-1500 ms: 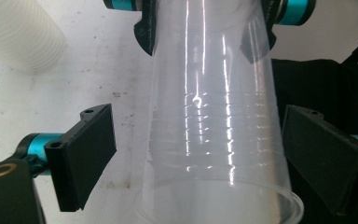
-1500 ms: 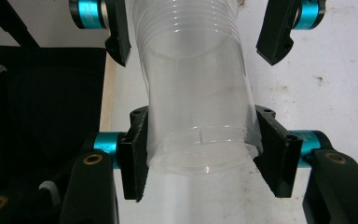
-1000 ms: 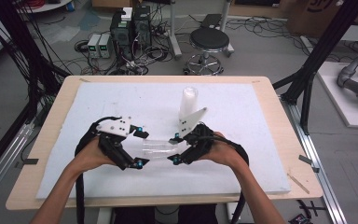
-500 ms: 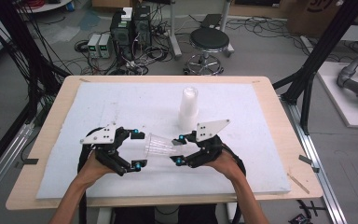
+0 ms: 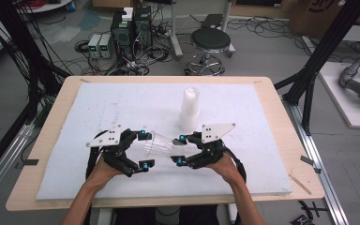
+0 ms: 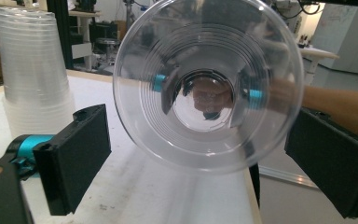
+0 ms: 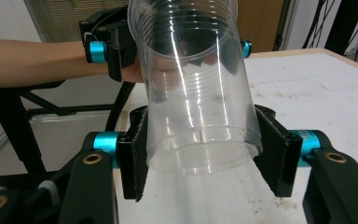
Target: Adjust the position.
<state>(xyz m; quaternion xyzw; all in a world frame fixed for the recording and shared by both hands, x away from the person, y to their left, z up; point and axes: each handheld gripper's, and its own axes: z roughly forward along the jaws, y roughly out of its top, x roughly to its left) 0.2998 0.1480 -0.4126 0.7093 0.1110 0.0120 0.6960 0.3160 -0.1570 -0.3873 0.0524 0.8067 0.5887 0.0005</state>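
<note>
Right tongs (image 5: 178,150), lower centre of the high view: clenched on the base end of a clear plastic cup (image 5: 157,143), pads pressing its narrow end on both sides in the right gripper view (image 7: 200,140). I hold it level, mouth turned toward my left hand.

Left tongs (image 5: 143,149), lower left of centre in the high view: released. Their jaws have just been opening and now stand wide on either side of the cup's rim, with a gap on each side in the left gripper view (image 6: 208,86); the pads do not press.

Cup: single, transparent, ribbed, lying on its side just above the white pad (image 5: 98,108) that covers the table (image 5: 281,117), between the two tongs.

Cup stack (image 5: 189,108): upright, upper centre of the high view, well behind the held cup; also at the upper left of the left gripper view (image 6: 32,79).

Progress, as I judge it: one cup is off the stack and separated, grip now with the right side alone. Left to do: setting this cup down upright on the pad, and more cups remain on the stack.
</note>
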